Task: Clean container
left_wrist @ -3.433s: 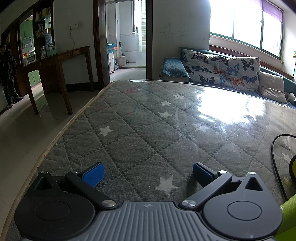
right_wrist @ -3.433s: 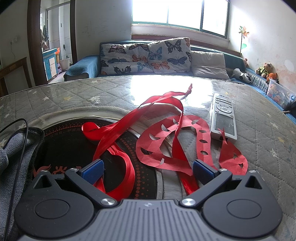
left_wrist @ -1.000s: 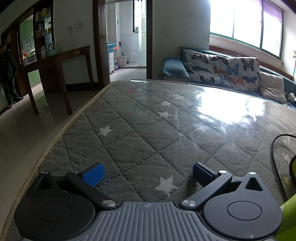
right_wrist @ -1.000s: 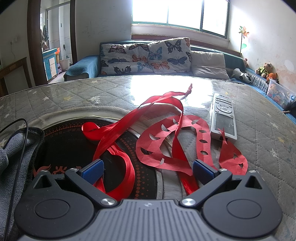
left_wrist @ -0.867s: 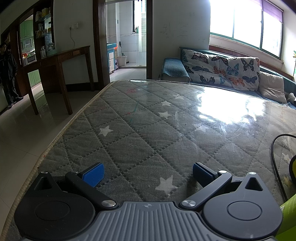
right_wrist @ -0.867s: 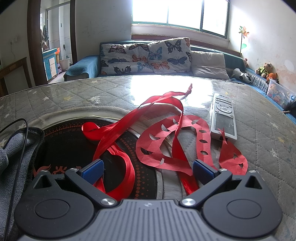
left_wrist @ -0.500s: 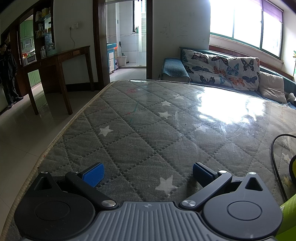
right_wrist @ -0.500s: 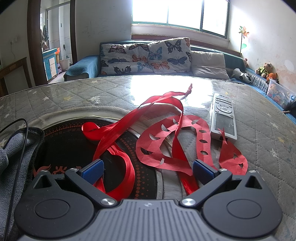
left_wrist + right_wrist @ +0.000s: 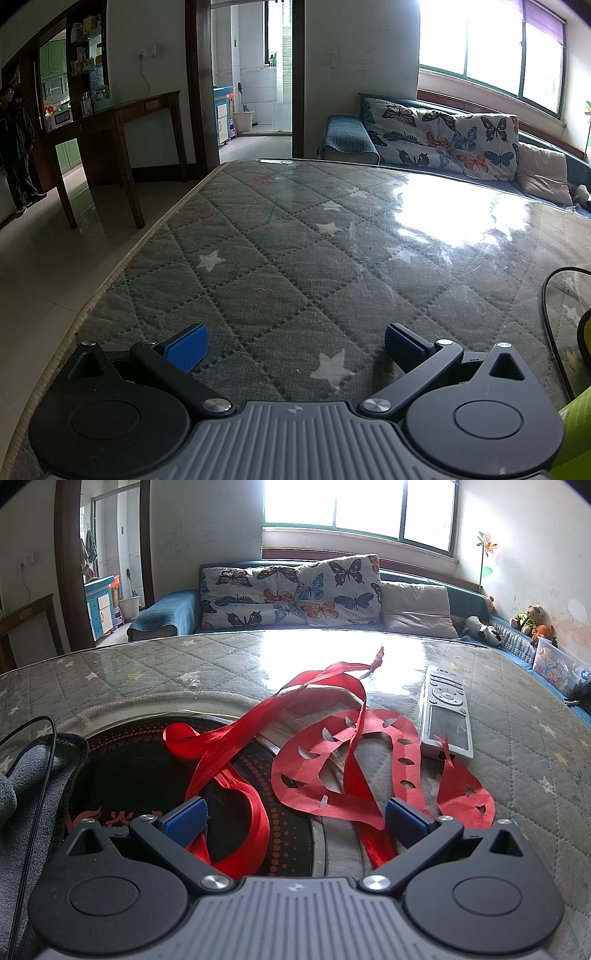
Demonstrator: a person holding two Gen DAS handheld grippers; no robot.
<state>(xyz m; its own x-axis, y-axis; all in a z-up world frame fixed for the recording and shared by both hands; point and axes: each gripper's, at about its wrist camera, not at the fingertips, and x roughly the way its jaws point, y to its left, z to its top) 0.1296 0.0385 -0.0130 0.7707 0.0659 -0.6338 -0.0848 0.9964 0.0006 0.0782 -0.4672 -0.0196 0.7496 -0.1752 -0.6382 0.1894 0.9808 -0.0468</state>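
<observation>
Spreading across both views is a quilted grey table cover (image 9: 517,775) under a glossy clear sheet, and every place below is given relative to the round black dish (image 9: 140,775) with orange print sunk into it, which I take to be the container to clean. Draped over the dish's right half is a red satin ribbon (image 9: 229,753); just right of the rim lies a red paper cut-out (image 9: 369,753), and beyond that a grey remote (image 9: 447,716). Left of the dish sits a grey towel (image 9: 33,794) crossed by a black cable (image 9: 48,760). The dish looks rigid, smooth and probably slippery, best held by its rim; ribbon and paper are light and limp, the paper easily torn. The right gripper (image 9: 295,819) hovers over the dish's near edge, jaws wide apart and empty. The left gripper (image 9: 295,343), well left of the dish, is likewise spread and empty.
</observation>
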